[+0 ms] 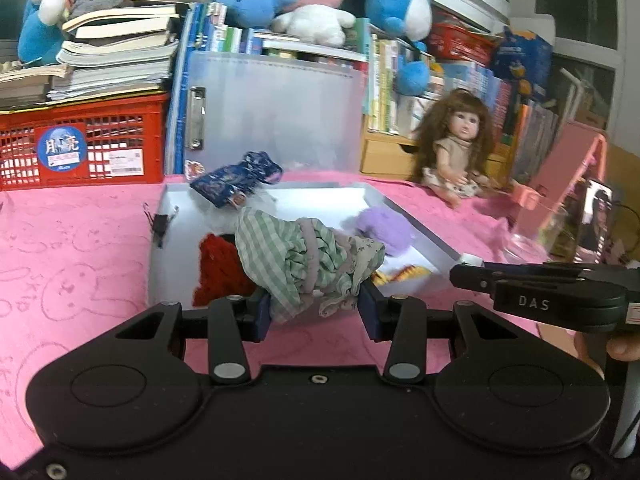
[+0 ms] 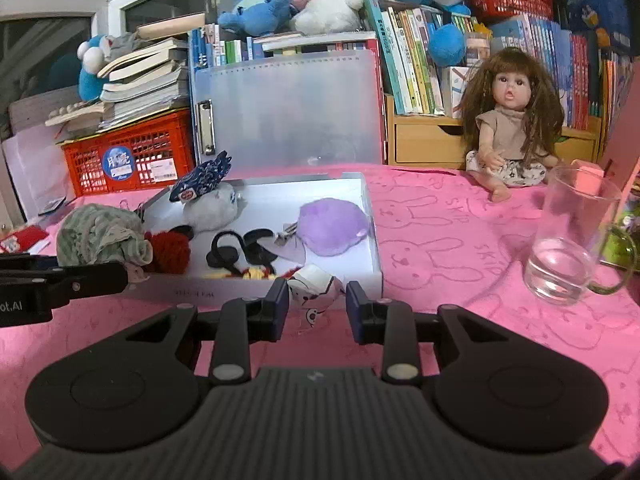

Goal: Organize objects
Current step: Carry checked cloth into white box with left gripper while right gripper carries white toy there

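Left tongs (image 1: 314, 310) clamped on green checked cloth bundle (image 1: 304, 260) above white tray (image 1: 416, 226); right tongs (image 2: 317, 306) grip white pouch (image 2: 314, 286)

A child's room at home is showing itself here: plush toys (image 2: 320, 0) are crowding the tops of tightly packed books (image 2: 408, 60), a long-haired doll (image 2: 508, 124) is sitting on a pink bunny-print cloth (image 2: 440, 240), and a red plastic crate (image 1: 80, 148) is bearing a leaning stack of paperbacks beside a wooden drawer unit (image 2: 428, 140).
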The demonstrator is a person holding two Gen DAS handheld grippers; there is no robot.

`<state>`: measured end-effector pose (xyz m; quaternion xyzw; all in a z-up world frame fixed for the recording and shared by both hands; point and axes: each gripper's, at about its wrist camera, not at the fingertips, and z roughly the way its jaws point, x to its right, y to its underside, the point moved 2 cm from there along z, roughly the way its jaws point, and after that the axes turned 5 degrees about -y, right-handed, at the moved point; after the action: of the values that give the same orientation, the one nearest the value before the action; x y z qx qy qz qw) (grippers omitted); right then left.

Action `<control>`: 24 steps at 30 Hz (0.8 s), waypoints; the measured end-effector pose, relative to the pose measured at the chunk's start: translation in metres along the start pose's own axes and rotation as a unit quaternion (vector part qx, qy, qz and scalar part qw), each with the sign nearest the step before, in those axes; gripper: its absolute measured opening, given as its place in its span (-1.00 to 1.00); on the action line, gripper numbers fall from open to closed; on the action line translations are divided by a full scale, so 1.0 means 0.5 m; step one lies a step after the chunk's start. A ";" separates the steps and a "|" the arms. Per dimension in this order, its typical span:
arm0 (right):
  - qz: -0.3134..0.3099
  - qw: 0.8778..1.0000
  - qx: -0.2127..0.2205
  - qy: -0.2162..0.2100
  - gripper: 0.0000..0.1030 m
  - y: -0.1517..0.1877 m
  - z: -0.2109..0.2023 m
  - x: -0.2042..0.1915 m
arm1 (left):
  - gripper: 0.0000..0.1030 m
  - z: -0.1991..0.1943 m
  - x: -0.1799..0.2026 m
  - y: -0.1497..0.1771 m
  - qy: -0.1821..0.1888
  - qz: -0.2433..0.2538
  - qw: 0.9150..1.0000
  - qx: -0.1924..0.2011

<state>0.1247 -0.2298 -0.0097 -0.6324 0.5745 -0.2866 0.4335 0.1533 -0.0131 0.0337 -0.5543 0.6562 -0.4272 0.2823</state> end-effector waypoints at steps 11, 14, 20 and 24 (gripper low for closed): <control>-0.003 1.000 -0.024 -0.007 -0.31 -0.046 0.078 -0.011 | -0.20 0.083 -0.043 -0.025 -0.036 -0.012 0.999 -0.014; -0.010 0.999 -0.040 -0.003 -0.31 -0.044 0.106 -0.015 | -0.20 0.098 -0.046 -0.026 -0.042 -0.010 0.999 -0.017; -0.016 0.998 -0.058 -0.002 -0.31 -0.037 0.145 -0.025 | -0.20 0.128 -0.049 -0.029 -0.050 -0.003 0.999 -0.016; -0.017 0.998 -0.065 -0.003 -0.31 -0.041 0.167 -0.032 | -0.20 0.151 -0.047 -0.038 -0.054 0.005 0.998 -0.016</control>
<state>0.2034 -0.1968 -0.0281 -0.6698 0.5800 -0.2541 0.3877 0.2318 -0.0096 0.0118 -0.5775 0.6495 -0.3845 0.3110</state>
